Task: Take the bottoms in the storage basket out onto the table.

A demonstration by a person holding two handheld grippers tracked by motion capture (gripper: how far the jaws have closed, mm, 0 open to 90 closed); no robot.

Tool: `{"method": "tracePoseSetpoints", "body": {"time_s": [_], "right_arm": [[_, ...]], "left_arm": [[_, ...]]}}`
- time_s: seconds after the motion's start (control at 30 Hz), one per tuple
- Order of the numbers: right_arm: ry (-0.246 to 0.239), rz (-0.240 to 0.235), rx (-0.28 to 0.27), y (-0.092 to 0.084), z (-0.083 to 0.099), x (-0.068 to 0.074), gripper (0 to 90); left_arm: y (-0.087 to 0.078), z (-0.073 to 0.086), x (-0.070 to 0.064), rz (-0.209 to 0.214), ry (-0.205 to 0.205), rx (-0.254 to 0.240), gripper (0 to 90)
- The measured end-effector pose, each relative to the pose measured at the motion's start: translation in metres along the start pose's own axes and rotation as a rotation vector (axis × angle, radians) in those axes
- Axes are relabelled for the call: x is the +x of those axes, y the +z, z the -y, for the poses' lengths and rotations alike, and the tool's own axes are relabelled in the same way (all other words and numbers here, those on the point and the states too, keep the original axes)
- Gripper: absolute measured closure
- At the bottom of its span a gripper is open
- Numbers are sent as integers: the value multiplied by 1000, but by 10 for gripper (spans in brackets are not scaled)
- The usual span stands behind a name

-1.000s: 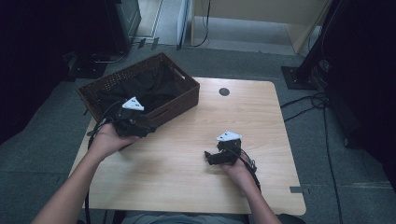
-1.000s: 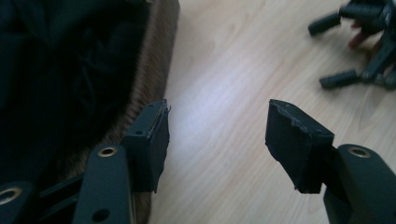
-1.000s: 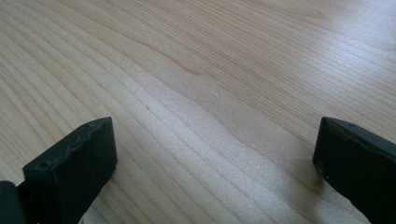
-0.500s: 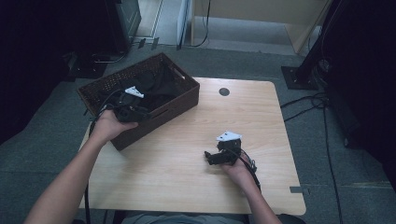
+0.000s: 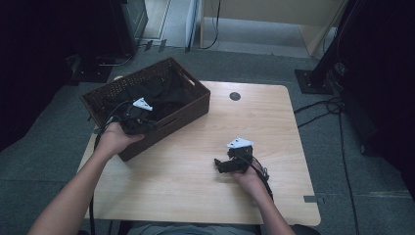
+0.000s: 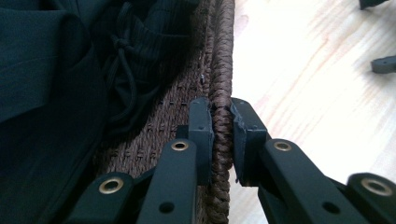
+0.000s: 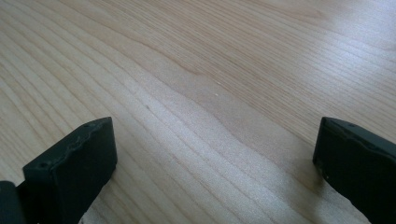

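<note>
Moved: your left gripper [image 6: 219, 135] has just been closing, now clamping the basket [image 5: 191, 110] rim.
Right gripper [image 7: 215, 163]: jaws wide, resting on the table [image 5: 195, 176].

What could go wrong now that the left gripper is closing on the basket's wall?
The left gripper has just been closing its jaws on the braided rim of the basket, so:
1. A pull may slip off that thin rim.
2. The basket overhangs the table at its far left corner; dragging it that way could tip it, spilling the dark clothes.
</note>
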State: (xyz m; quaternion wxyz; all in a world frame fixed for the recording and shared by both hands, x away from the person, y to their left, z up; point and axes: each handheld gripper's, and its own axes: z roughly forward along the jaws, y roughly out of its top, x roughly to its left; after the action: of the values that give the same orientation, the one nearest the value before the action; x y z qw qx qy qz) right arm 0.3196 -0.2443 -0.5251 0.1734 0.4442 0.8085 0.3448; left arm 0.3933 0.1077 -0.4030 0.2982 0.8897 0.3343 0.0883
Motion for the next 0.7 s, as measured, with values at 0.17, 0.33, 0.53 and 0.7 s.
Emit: {"method": "tracePoseSetpoints", "body": {"time_s": [0.17, 0.33, 0.53, 0.7], "right_arm": [[-4, 0, 1, 0, 0, 0, 0], [-4, 0, 2, 0, 0, 0, 0], [-2, -2, 3, 0, 0, 0, 0], [-2, -2, 4, 0, 0, 0, 0]], "left_arm": [[-4, 5, -16, 30, -1, 6, 791], [-8, 7, -14, 75, -33, -24, 691], [-27, -9, 4, 45, -45, -86, 564], [-37, -29, 28, 18, -61, -96, 507]]}}
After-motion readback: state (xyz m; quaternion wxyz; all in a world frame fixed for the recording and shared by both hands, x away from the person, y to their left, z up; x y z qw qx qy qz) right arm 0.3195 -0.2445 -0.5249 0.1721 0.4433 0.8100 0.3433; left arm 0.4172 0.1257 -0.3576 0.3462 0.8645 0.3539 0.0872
